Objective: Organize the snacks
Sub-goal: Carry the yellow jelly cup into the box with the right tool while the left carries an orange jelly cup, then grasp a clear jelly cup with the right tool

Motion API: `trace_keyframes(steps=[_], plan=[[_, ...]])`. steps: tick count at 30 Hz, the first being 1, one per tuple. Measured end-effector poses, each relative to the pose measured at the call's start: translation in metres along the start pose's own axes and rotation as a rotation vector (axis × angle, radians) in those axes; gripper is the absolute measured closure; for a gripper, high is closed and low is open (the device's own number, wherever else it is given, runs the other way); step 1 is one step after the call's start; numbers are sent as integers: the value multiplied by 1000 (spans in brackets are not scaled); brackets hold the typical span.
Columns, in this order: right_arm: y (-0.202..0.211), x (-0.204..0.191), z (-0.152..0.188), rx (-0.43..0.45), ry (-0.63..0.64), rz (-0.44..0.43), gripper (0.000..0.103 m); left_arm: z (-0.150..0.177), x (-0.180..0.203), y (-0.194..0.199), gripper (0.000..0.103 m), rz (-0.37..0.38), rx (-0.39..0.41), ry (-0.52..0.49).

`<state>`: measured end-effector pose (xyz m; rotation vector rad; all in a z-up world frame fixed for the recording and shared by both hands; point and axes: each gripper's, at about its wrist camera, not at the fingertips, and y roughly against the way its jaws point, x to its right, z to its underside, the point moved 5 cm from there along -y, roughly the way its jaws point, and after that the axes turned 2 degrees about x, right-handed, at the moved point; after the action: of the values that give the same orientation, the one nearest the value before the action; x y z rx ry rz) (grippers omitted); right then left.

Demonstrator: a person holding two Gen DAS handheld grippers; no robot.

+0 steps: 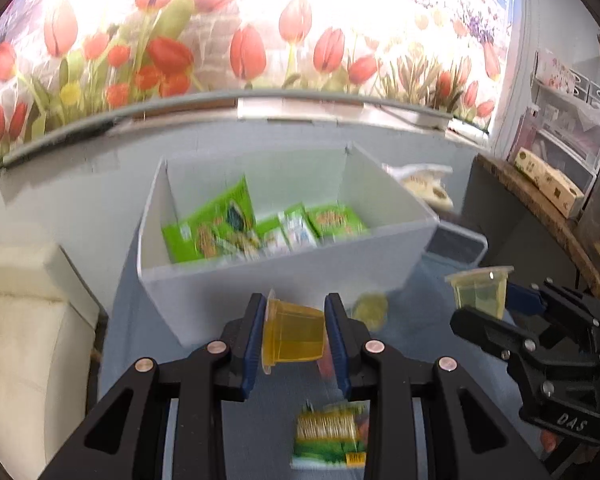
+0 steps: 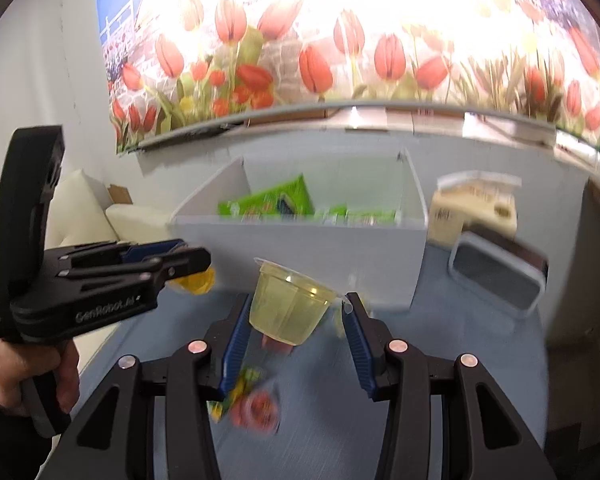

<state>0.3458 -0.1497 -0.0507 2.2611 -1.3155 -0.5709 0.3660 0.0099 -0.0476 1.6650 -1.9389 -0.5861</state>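
Ahead of me a tulip mural fills the wall; a cream sofa sits left, and shelves, blurred, perhaps hold boxes.

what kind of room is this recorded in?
Probably a home-style living room set up for recording, not a kitchen. A cream sofa sits on the left, a tulip mural covers the back wall, and shelves with boxes stand on the right. I can't tell more.
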Motion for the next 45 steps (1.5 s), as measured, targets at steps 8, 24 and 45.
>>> trace_keyframes(steps=[8,24,45], plan=[[-51,15,-70,13,36,38,53,-73,-17,-33,69,5,42,4],[-114,51,-92,-41,31,138,9,-97,-63,-80,0,-78,-2,34],[-25,39,-28,27,-47,103,0,-33,-41,26,0,-28,76,20]])
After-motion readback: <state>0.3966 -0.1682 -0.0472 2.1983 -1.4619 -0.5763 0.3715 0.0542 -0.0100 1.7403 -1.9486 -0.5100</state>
